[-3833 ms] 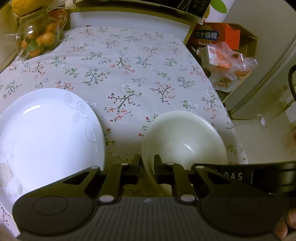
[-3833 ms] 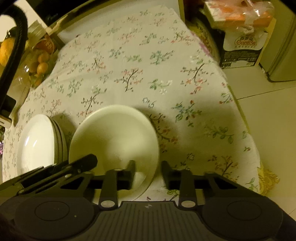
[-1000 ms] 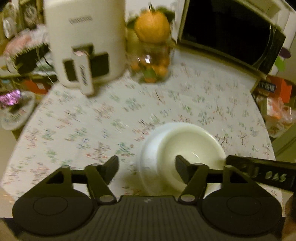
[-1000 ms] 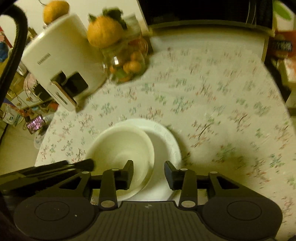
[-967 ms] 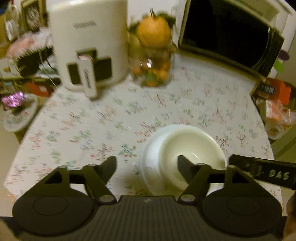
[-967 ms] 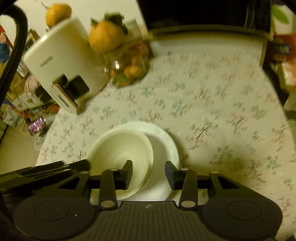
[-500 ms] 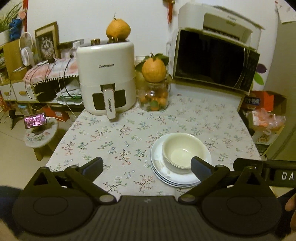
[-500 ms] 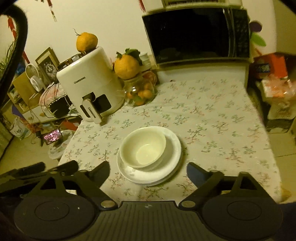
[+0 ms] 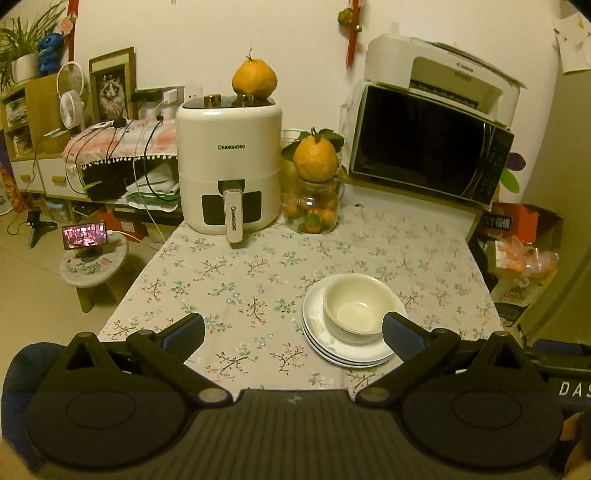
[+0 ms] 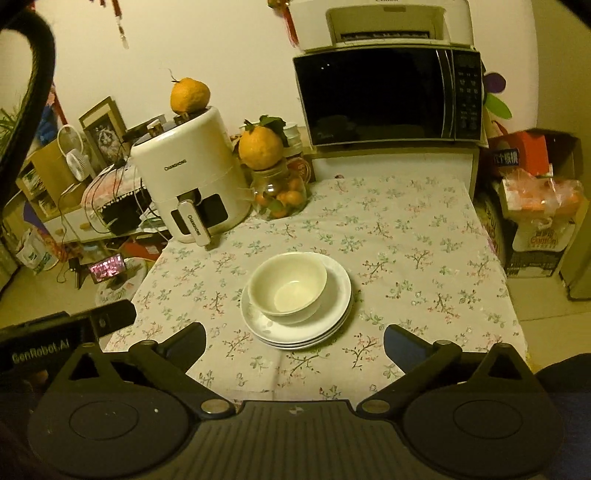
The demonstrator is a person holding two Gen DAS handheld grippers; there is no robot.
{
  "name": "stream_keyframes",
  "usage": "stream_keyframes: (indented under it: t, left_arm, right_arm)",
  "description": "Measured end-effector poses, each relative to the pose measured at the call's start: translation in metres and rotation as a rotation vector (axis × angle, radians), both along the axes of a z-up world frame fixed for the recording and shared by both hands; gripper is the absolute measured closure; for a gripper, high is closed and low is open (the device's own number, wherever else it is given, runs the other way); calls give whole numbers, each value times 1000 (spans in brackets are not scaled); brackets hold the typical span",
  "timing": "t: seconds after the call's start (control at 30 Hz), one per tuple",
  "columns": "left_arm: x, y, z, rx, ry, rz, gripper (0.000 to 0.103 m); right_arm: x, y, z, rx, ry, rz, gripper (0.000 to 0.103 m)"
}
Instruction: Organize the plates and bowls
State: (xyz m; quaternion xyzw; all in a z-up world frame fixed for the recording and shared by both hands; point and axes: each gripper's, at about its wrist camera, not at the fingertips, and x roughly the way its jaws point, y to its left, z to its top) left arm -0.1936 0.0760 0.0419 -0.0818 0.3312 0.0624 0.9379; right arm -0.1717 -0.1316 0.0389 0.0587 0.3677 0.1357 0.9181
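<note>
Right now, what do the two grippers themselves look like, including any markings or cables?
Both are matte black plastic with a ribbed centre plate and two round discs. The left gripper and right gripper each have angled linkage arms with silver pivot pins and blue fingertip pads. White lettering "GenRobot.AI" marks the left unit's side; the right's shows "DAS". A thick black cable loops at upper left in the right wrist view.

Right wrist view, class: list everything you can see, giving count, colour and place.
Bowl: one, cream, on the plates.
Plates: a white stack, mid-table; count unclear.
Tablecloth: one, floral, covering the table.
Air fryer: one, white, far left.
Citrus fruit: one, orange, atop the air fryer.
Jar: one, glass, holding small oranges, a large fruit on top.
Microwave: one, black, at back.
Printer: one, white, on the microwave.
Right tongs: open, empty.
Left tongs: open, empty.
</note>
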Motion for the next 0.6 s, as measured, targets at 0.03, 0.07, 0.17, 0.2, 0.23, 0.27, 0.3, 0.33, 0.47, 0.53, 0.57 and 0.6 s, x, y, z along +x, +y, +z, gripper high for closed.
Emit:
stream_keyframes:
  t: [0.03, 0.07, 0.17, 0.2, 0.23, 0.27, 0.3, 0.33, 0.47, 0.53, 0.57, 0.6]
  left_arm:
    - [1, 0, 0, 3, -1, -3, 0]
    - [-1, -2, 0, 3, 0, -6, 0]
    - [-2, -3, -1, -1, 7, -12, 0]
    - [-2, -4, -2, 0, 7, -11, 0]
    - [-3, -4, -1, 1, 7, -12, 0]
    - [-3, -5, -1, 1, 8, -13, 0]
    - [-2, -5, -2, 0, 10, -16, 0]
    - [-3, -5, -2, -1, 11, -18, 0]
    - [-3, -6, -1, -6, 8, -26, 0]
    - [-4, -8, -1, 7, 6, -25, 0]
    - [-4, -9, -1, 13, 5, -27, 0]
    - [-4, -9, -1, 16, 4, -30, 0]
  right_arm:
    - [-2, 1, 1, -2, -7, 2, 2]
    - [-4, 1, 2, -3, -12, 5, 2]
    - [-5, 2, 3, -6, -18, 9, 2]
    - [-5, 3, 2, -7, -17, 10, 2]
    - [-4, 3, 1, -6, -15, 8, 2]
    - [-4, 2, 0, -5, -14, 6, 2]
    - [-4, 2, 0, -4, -12, 3, 2]
    - [-4, 1, -1, -4, -11, 1, 2]
    - [-5, 0, 0, -9, -16, -5, 2]
    - [-6, 0, -1, -9, -14, -4, 2]
    - [-6, 1, -1, -9, -13, -5, 2]
    - [-5, 0, -1, -8, -13, -6, 2]
